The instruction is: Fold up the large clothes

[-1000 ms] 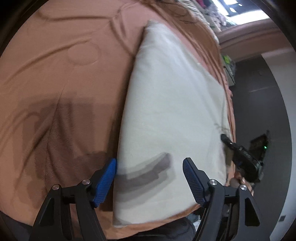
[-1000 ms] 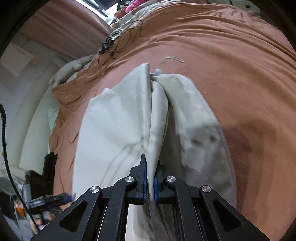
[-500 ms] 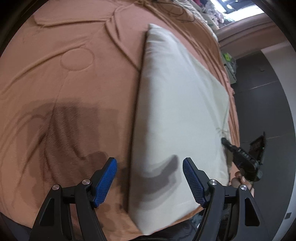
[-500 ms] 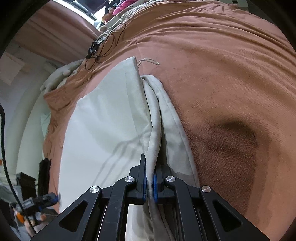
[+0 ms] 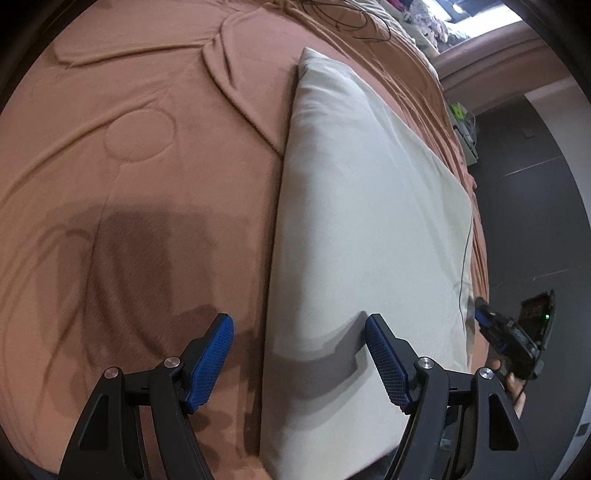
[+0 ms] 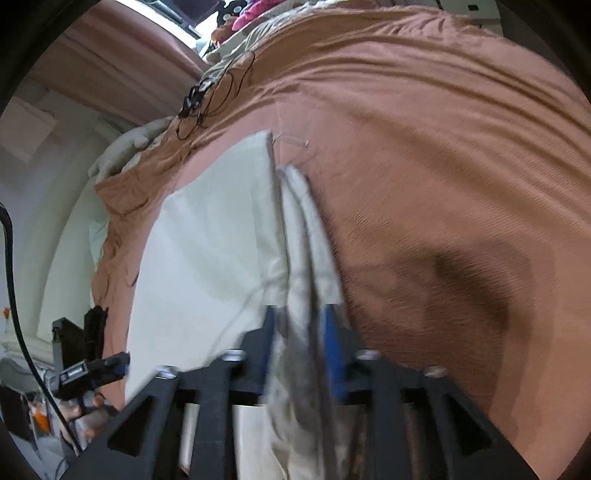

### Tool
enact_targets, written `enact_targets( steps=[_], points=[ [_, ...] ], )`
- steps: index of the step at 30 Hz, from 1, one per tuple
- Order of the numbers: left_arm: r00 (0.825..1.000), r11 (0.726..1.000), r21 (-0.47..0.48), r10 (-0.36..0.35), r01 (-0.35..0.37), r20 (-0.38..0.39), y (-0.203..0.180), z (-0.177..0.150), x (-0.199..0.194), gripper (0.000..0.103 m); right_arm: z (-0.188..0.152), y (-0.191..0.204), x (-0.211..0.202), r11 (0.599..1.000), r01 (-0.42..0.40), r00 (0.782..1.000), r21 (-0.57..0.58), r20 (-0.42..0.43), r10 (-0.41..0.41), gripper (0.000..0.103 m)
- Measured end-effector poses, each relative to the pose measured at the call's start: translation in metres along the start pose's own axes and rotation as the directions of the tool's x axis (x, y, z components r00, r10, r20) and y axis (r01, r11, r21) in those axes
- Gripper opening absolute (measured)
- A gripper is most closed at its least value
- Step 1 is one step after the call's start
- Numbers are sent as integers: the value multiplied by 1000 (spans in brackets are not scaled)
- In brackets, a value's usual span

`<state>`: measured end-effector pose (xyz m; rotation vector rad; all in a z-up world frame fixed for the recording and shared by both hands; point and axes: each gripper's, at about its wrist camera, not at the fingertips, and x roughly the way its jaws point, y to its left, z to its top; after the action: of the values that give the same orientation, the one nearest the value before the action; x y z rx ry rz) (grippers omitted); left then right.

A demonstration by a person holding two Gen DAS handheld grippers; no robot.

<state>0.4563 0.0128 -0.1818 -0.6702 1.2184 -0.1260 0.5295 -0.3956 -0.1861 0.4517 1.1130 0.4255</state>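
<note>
A large cream cloth (image 5: 369, 229) lies folded into a long panel on the brown bedspread (image 5: 140, 177). My left gripper (image 5: 299, 354) hovers open over the cloth's near left edge, with nothing between its blue pads. In the right wrist view the cloth (image 6: 210, 251) ends in a raised fold (image 6: 303, 236) along its right side. My right gripper (image 6: 301, 332) straddles that fold and its jaws are opening; the fold stands loose between the blurred fingers. The other gripper shows small at the edge of each view: the right one (image 5: 495, 332), the left one (image 6: 107, 369).
Black cables (image 6: 210, 92) lie on the bedspread beyond the cloth's far end, near a pile of pale and pink laundry (image 6: 255, 11). The bed's side edge drops to a dark floor (image 5: 535, 206). A person's hand (image 5: 513, 384) holds the right gripper.
The right gripper has gone from clamped on the cloth's fold to jaws apart, and the fold has been carried over and lowered onto the bed. The left gripper slid left toward the cloth's edge.
</note>
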Motion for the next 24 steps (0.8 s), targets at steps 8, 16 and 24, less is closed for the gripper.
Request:
enact_targets(
  steps=[8,16,24],
  points=[
    [1000,1000,19,11,-11,16,-14,20,11,75,13,-19,30,996,-77,992,38,-97,80,68],
    [999,999,31,31,-32,29,-16,42,22,72,40,-22,64,967,-226,964,117,-119,239,68],
    [998,998,51,40,-43,45,-25,74,34,68,65,-6,104,950,-283,936,134,-176,303,68]
  ],
)
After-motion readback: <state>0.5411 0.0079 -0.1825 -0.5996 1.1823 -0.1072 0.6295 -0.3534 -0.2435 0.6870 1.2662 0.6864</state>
